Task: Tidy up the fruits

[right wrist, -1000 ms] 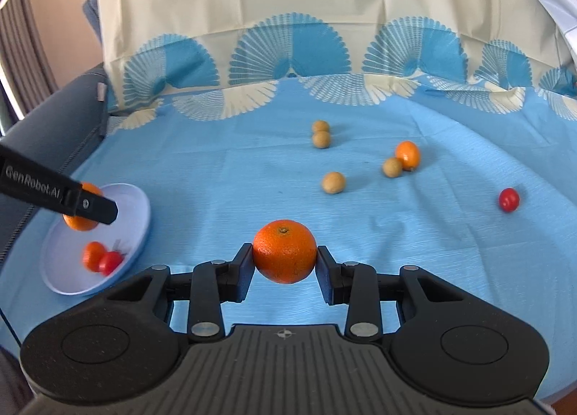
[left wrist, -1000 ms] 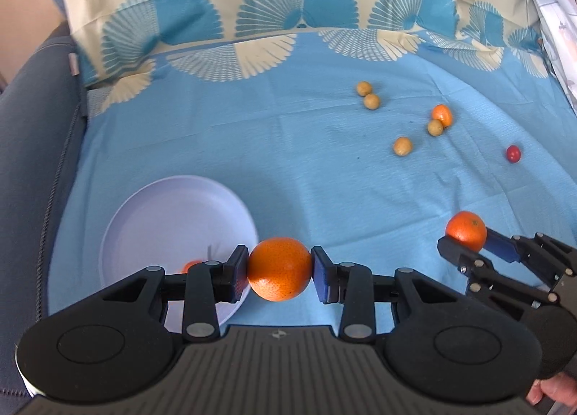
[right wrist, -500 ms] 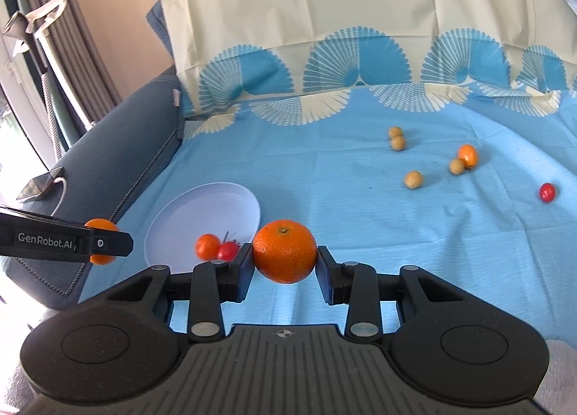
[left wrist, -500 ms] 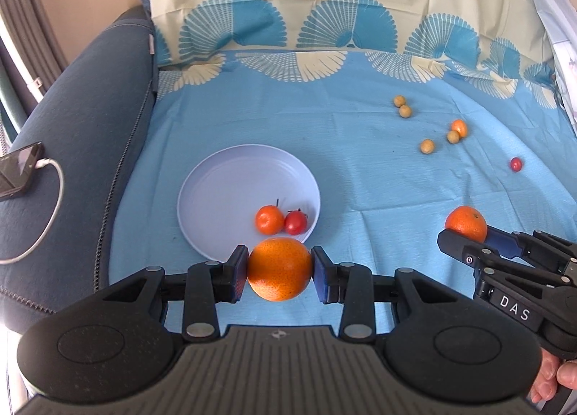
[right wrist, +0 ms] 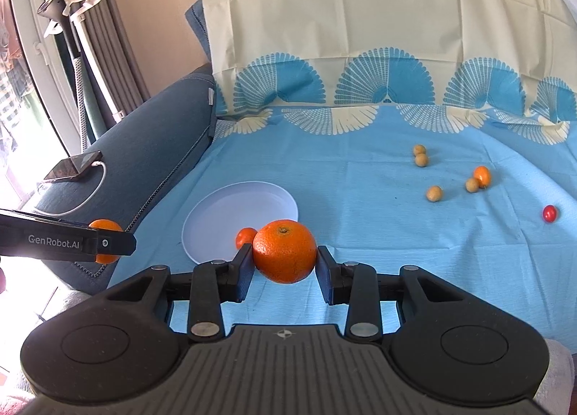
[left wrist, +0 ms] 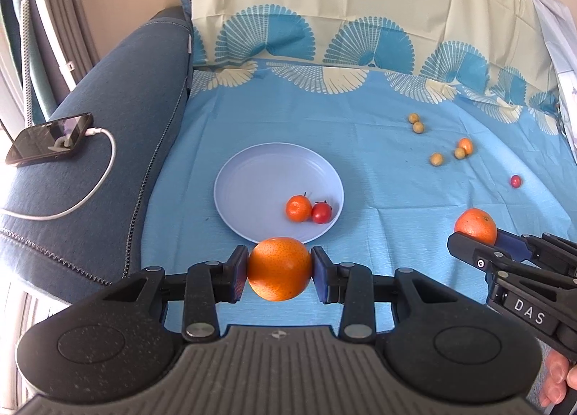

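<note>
My left gripper (left wrist: 279, 270) is shut on a large orange (left wrist: 277, 256), held just in front of the near rim of a pale plate (left wrist: 252, 177). In the plate lie a small tangerine (left wrist: 298, 208) and a red cherry tomato (left wrist: 321, 213). My right gripper (right wrist: 285, 252) is shut on a second orange (right wrist: 283, 240), above the blue cloth to the right of the plate (right wrist: 230, 209). Farther right on the cloth lie several small yellow-brown fruits (left wrist: 436, 159), a small orange fruit (left wrist: 465, 145) and a red tomato (left wrist: 515, 181).
A phone (left wrist: 50, 139) with a white charging cable lies on the dark blue sofa arm (left wrist: 119, 148) left of the cloth. The cloth-draped backrest (right wrist: 360, 36) rises behind. A stand (right wrist: 79, 18) and curtains are at the far left. A hand's fingers (left wrist: 555, 379) show bottom right.
Both grippers have risen and drawn back, each still gripping its orange. The whole plate, the sofa arm and the phone have come into view, and the loose fruits look smaller.
</note>
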`<state>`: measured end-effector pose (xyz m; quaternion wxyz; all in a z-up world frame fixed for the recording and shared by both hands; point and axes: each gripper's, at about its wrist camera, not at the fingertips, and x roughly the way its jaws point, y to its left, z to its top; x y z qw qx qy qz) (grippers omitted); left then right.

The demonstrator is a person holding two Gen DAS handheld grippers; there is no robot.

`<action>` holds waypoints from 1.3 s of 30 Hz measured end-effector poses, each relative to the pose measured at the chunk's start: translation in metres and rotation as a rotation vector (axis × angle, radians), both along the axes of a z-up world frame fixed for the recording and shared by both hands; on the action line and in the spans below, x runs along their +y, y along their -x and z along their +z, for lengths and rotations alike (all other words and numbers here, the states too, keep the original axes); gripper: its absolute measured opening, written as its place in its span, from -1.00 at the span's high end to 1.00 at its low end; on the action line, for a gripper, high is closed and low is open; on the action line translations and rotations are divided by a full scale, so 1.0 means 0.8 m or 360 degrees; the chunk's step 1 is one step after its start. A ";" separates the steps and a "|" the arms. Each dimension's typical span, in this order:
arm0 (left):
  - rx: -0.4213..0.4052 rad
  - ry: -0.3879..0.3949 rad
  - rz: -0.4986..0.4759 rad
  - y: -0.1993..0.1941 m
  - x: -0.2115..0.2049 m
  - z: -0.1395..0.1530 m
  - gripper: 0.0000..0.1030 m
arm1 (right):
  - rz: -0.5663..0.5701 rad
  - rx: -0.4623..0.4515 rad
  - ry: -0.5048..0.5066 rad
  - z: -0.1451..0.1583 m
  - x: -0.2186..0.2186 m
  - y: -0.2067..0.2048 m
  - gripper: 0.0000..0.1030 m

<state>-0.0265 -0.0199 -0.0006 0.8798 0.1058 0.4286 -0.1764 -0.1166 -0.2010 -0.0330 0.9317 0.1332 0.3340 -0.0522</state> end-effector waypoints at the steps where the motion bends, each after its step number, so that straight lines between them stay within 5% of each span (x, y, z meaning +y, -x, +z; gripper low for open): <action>1: -0.0003 0.0004 0.0008 0.001 0.005 0.000 0.19 | 0.0011 0.0000 -0.0002 0.002 0.005 0.002 0.26; 17: -0.0016 0.0067 0.0109 0.008 0.054 0.007 0.19 | 0.0201 -0.0067 0.0102 0.031 0.068 0.017 0.26; 39: 0.0001 0.0085 0.0159 -0.034 0.060 -0.001 0.19 | 0.0249 -0.0002 0.0127 0.021 0.080 -0.013 0.26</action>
